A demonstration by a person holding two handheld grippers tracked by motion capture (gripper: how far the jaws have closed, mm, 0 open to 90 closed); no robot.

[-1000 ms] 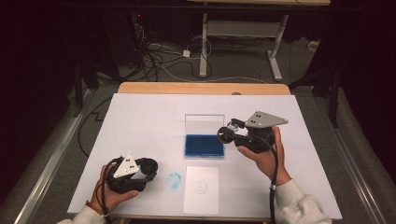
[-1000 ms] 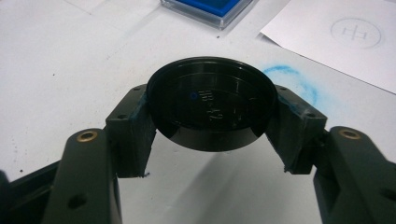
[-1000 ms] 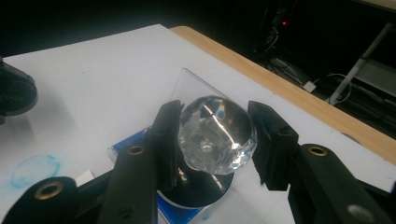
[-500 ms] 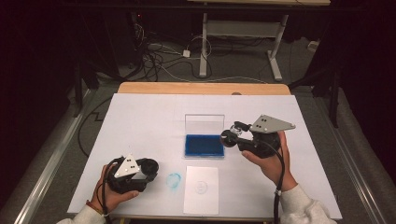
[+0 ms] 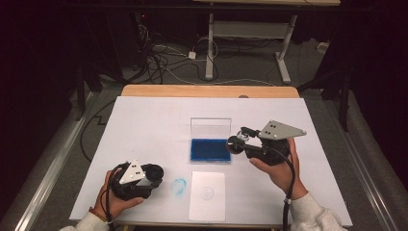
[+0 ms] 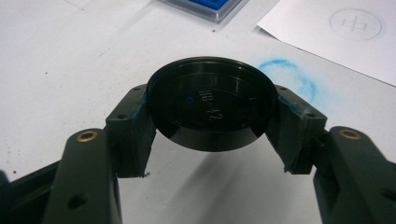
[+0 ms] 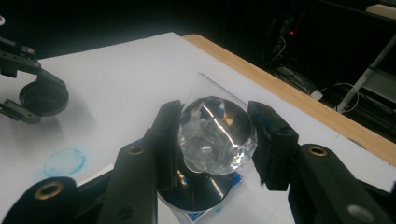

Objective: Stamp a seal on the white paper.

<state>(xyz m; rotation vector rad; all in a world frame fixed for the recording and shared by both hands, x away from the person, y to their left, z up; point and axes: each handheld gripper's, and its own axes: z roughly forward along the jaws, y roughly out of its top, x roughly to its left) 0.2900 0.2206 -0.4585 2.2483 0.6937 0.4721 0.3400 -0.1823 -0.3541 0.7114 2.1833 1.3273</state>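
Your right tool (image 5: 234, 143) is closed on the clear faceted knob of the round black stamp (image 7: 215, 133), just over the 3 o'clock edge of the open blue ink pad (image 5: 210, 149). Lower it flat and press evenly. Your left tool (image 6: 211, 135) grips the round black cap (image 6: 211, 102) at 7 o'clock; keep it beside the white paper sheet (image 5: 208, 195).

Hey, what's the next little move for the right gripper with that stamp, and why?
Probably lower it straight down onto the blue ink pad. The right gripper is shut on the stamp's crystal knob, with the stamp hanging by the open pad's right edge. The white sheet already carries one faint round print, so inking looks like the step before another.
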